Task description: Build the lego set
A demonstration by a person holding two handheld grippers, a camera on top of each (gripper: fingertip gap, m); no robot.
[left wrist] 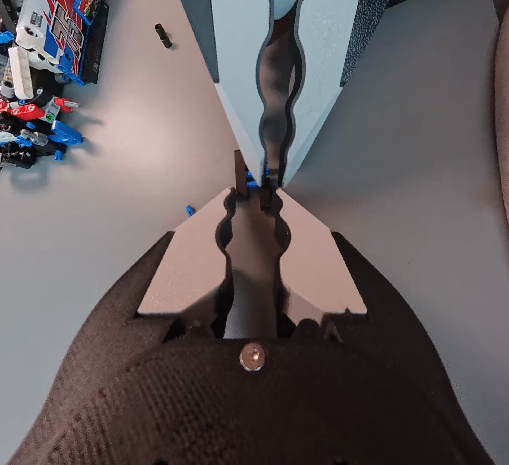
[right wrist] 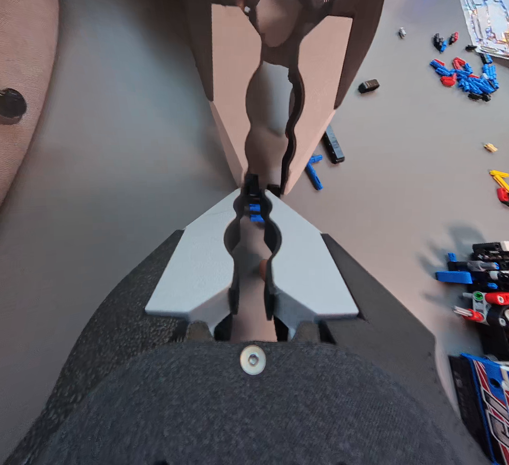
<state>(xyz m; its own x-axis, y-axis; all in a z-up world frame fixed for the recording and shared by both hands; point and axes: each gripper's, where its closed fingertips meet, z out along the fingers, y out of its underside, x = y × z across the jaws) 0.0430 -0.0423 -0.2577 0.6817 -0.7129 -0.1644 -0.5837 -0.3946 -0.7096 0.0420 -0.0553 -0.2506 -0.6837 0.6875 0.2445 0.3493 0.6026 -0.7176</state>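
Observation:
My two grippers meet tip to tip over the grey table (left wrist: 137, 231). My left gripper (left wrist: 254, 193), with tan fingers, is closed on a small black lego piece (left wrist: 265, 198), and a black beam (left wrist: 240, 173) stands at its left fingertip. My right gripper (left wrist: 271, 180), with pale grey fingers, comes in from the top. In the right wrist view my right gripper (right wrist: 252, 195) is shut on a black piece (right wrist: 252, 183) carrying blue pins (right wrist: 255, 212). The left gripper (right wrist: 263, 184) faces it from above. How the black parts join is hidden.
The partly built white, blue and red car (left wrist: 52, 24) stands at far left, also in the right wrist view (right wrist: 484, 286). A black pin (left wrist: 163, 36) lies loose. A pile of blue and red pins (right wrist: 468, 77), a booklet (right wrist: 484, 16), a black beam (right wrist: 333, 146) and a blue piece (right wrist: 314, 170) lie at right. Both grippers' tips are close together, under 4 cm apart.

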